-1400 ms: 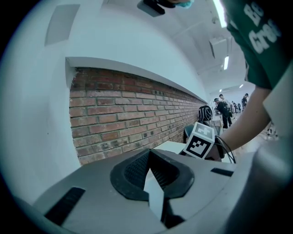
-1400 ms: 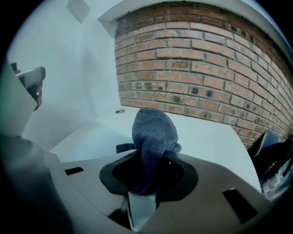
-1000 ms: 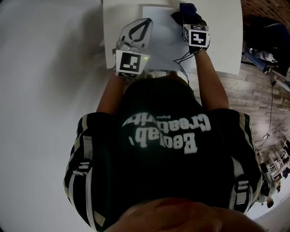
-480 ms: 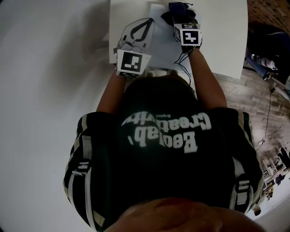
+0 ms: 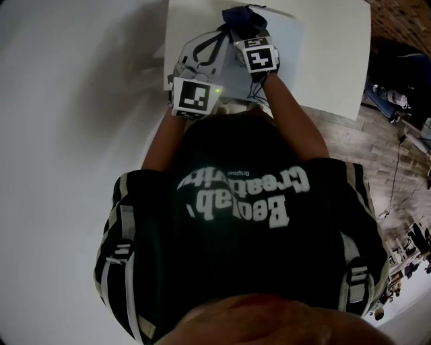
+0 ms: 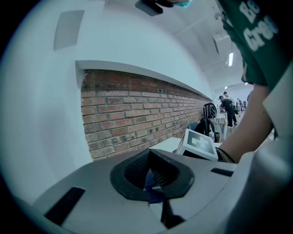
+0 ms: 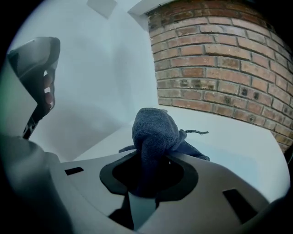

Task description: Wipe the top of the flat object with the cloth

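- Cloth (image 5: 242,17) (image 7: 153,132): dark blue, soft, with a fine looped weave. It is bunched into a rounded lump with one loose thread trailing off.
- Right gripper (image 5: 246,35) (image 7: 146,176): jaws are clamped on the cloth. The bunch stands up between them and pokes past the tips.
- Flat object (image 5: 286,47): a thin, pale, smooth rectangular sheet lying flat on the white tabletop (image 5: 337,60). The cloth is over its near-left part.
- Left gripper (image 5: 217,34) (image 6: 150,171): grey shell with black ribbed pads. The jaws are drawn together to a point. A small bluish sliver sits low between them, and I can't tell what it is. The tips are just beside the cloth.
- Brick wall (image 6: 137,114): rough red brick beyond the tabletop.
- Since a second ago, the right gripper and cloth have slid left across the sheet, closing on the left gripper. The left gripper has kept to the tabletop's left side.
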Motion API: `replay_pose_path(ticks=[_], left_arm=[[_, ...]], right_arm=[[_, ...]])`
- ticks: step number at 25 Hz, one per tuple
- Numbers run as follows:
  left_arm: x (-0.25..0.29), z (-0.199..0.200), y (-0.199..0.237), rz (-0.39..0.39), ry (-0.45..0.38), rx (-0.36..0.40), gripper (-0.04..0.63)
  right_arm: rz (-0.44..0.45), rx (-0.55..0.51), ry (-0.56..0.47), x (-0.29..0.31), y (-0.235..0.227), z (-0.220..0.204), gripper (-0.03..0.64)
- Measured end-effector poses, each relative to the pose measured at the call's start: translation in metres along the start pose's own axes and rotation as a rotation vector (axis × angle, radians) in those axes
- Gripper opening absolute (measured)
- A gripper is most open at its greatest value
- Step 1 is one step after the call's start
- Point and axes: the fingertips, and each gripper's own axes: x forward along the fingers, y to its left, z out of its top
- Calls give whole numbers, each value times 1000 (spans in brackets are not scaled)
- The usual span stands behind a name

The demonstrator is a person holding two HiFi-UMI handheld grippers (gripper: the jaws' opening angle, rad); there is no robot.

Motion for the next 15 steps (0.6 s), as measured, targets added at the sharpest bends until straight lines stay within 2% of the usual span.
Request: replay_pose_path(ticks=[5, 15], left_arm=[[0, -1, -7, -22, -10, -5, 2], [4, 11, -23, -105, -50, 26, 2]], right_arm=[[-34, 3, 10, -12, -18, -6, 100], [-236, 97, 9, -65, -96, -42, 100]])
